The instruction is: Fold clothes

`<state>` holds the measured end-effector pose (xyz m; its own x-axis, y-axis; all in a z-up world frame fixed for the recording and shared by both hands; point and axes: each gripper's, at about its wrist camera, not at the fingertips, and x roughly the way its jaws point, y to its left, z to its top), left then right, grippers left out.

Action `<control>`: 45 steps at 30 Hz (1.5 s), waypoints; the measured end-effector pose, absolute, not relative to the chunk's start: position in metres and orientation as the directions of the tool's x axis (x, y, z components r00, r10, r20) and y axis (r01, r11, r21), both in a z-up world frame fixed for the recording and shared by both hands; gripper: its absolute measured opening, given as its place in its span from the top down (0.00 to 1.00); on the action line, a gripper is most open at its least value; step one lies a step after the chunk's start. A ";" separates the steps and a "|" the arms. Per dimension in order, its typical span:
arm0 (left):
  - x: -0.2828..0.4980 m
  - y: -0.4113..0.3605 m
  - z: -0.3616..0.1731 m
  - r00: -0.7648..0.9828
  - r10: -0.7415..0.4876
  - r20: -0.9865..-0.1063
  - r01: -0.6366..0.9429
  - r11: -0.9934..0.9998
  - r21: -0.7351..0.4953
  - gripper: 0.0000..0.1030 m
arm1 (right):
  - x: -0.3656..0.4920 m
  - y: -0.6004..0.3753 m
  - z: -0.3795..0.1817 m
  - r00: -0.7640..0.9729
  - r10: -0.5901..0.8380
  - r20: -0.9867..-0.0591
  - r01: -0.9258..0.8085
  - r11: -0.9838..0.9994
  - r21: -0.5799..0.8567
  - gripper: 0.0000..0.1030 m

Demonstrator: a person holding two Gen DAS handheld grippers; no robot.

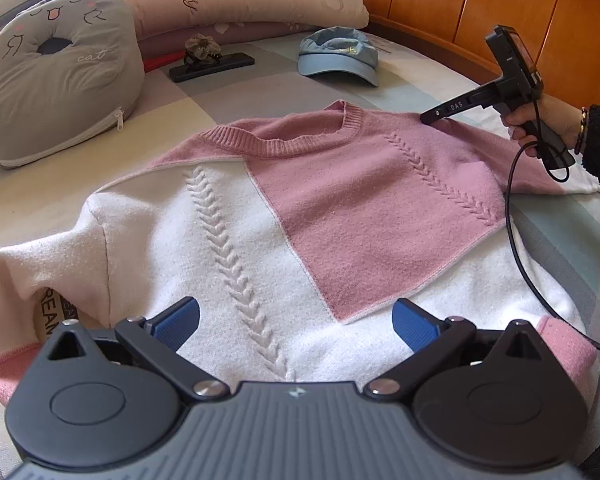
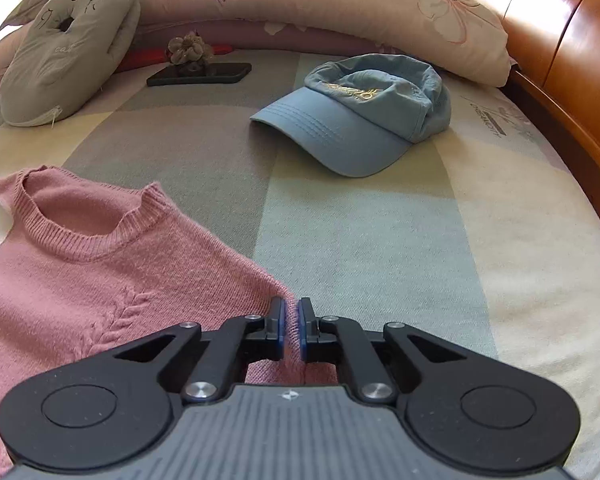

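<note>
A pink and white knit sweater [image 1: 284, 216] lies flat on the bed, collar toward the pillows, with its left sleeve folded in at the lower left. My left gripper [image 1: 296, 322] is open and empty, just above the white lower part of the sweater. My right gripper [image 2: 292, 320] is shut on the edge of the pink shoulder of the sweater [image 2: 100, 280]. In the left wrist view the right gripper [image 1: 430, 118] touches the sweater's right shoulder, held by a hand.
A blue cap [image 2: 360, 116] lies on the checked bedsheet [image 2: 380, 240] beyond the sweater. A black phone [image 2: 200, 74] with a fabric flower, a grey cat cushion [image 1: 60, 88] and long pillows [image 2: 320, 8] line the back. A wooden headboard [image 1: 500, 12] stands at the right.
</note>
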<state>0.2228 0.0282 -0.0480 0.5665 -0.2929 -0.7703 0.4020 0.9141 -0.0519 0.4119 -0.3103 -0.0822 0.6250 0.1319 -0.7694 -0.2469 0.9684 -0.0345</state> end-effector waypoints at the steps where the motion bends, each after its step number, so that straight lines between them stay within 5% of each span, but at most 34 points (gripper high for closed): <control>1: 0.223 0.027 -0.047 0.570 -0.288 -0.770 0.398 0.916 -0.048 0.01 | 0.417 -0.311 -0.082 0.630 0.131 -0.766 -0.237 0.971 -0.028 0.91; 7: 0.222 0.023 -0.040 0.585 -0.271 -0.765 0.379 0.924 -0.037 0.01 | 0.429 -0.318 -0.084 0.637 0.160 -0.754 -0.182 0.982 0.054 0.92; 10: 0.219 0.018 -0.036 0.585 -0.282 -0.761 0.394 0.918 -0.037 0.01 | 0.413 -0.331 -0.070 0.647 0.224 -0.729 -0.167 0.974 0.152 0.85; 12: 0.217 0.014 -0.035 0.584 -0.289 -0.759 0.403 0.914 -0.038 0.01 | 0.391 -0.345 -0.055 0.653 0.260 -0.711 -0.161 0.965 0.206 0.68; 18: 0.210 0.000 -0.032 0.587 -0.323 -0.742 0.439 0.897 -0.043 0.01 | 0.301 -0.387 -0.033 0.658 0.312 -0.685 -0.096 0.938 0.334 0.47; 31: 0.200 -0.025 -0.036 0.563 -0.362 -0.743 0.466 0.882 -0.076 0.01 | 0.158 -0.466 -0.104 0.734 0.298 -0.610 0.258 0.708 0.657 0.34; 40: 0.205 -0.032 -0.043 0.546 -0.337 -0.767 0.456 0.888 -0.066 0.01 | 0.179 -0.471 -0.116 0.816 0.245 -0.524 0.292 0.608 0.738 0.31; 45: 0.207 -0.037 -0.044 0.543 -0.336 -0.769 0.463 0.884 -0.059 0.01 | 0.204 -0.446 -0.113 0.819 0.274 -0.504 0.270 0.590 0.761 0.15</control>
<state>0.2075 -0.0366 -0.0437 0.5435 -0.3362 -0.7691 0.4631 0.8843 -0.0593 0.2036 -0.4457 -0.1129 0.8190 0.2743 -0.5039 0.2704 0.5900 0.7607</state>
